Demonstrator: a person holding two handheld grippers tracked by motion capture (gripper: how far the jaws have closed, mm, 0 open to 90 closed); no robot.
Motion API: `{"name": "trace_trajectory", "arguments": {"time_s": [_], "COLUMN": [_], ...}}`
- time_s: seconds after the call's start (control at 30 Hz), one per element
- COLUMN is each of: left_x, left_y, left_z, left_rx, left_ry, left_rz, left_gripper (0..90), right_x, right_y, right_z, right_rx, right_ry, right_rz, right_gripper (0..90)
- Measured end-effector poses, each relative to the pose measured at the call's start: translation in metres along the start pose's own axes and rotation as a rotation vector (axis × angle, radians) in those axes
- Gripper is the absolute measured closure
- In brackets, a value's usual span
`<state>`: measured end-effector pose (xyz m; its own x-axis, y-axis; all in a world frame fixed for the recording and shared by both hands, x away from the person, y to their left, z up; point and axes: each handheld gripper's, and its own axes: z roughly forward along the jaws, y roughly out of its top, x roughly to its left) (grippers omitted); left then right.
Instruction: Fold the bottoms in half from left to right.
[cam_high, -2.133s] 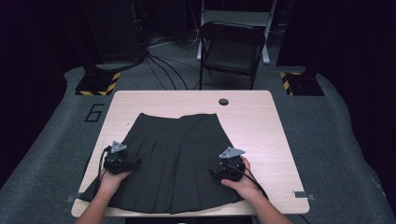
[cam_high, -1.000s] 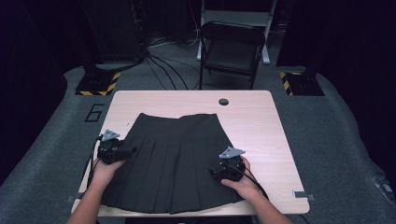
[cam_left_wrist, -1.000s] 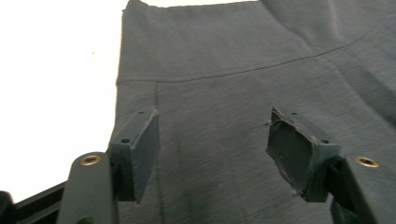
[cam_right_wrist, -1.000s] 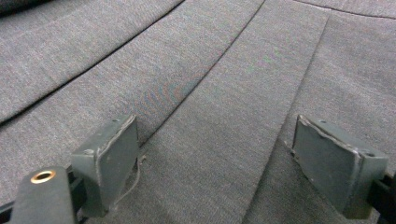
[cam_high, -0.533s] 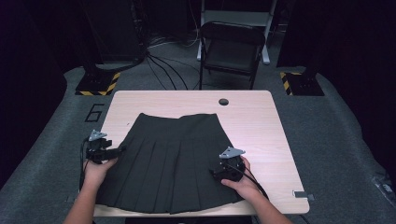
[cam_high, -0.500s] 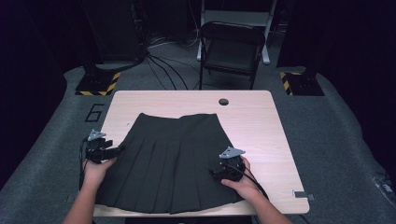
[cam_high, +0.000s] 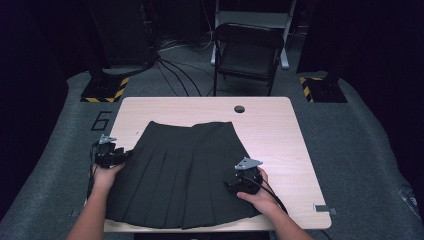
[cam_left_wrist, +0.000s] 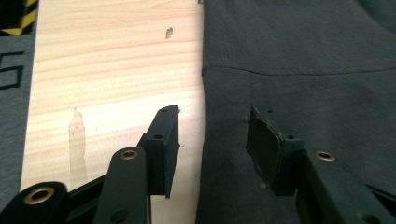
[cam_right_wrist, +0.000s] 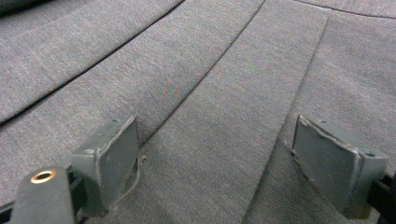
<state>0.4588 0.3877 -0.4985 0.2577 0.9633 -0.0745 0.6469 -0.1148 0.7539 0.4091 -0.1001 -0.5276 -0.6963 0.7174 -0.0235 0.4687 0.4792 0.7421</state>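
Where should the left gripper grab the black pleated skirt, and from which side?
Probably the skirt's left side edge, just below the waistband seam, coming in from the bare table side. The skirt lies flat, so only that free edge gives the jaws something to close around. The left gripper already straddles it, one jaw over wood, one over cloth, its jaws just closing, not yet pinching.

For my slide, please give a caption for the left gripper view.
Left gripper, jaws closing, straddles the side edge of the dark pleated skirt on the wooden table.

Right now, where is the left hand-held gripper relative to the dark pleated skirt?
In the high view the left hand-held gripper sits at the left edge of the dark pleated skirt, its closing jaws astride that edge, one over the light wooden table.
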Motion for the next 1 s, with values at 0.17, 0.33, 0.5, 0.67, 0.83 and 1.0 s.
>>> {"name": "trace_trajectory", "arguments": {"time_s": [0.17, 0.33, 0.5, 0.67, 0.83, 1.0], "left_x": [0.003, 0.003, 0.002, 0.0, -0.008, -0.012], "left_y": [-0.003, -0.004, -0.006, -0.006, -0.006, -0.006], "left_z": [0.011, 0.016, 0.023, 0.024, 0.026, 0.025], "left_rx": [0.014, 0.034, 0.047, 0.039, 0.041, 0.049], "left_ry": [0.018, -0.012, -0.012, -0.024, -0.019, -0.022], "left_rz": [-0.036, -0.082, -0.082, -0.068, -0.021, 0.0], "left_gripper": [48.2, 45.1, 46.4, 49.8, 55.7, 65.3], "right_x": [0.0, 0.0, 0.0, 0.0, 0.0, 0.0], "right_y": [0.0, 0.0, 0.0, 0.0, 0.0, 0.0], "right_z": [0.0, 0.0, 0.0, 0.0, 0.0, 0.0], "right_rx": [0.0, 0.0, -0.001, -0.001, 0.0, -0.001], "right_ry": [0.0, 0.0, 0.002, 0.002, 0.0, 0.001], "right_rz": [0.001, 0.0, 0.001, 0.001, 0.0, 0.001], "right_gripper": [14.4, 14.4, 14.4, 14.4, 14.4, 14.4]}}
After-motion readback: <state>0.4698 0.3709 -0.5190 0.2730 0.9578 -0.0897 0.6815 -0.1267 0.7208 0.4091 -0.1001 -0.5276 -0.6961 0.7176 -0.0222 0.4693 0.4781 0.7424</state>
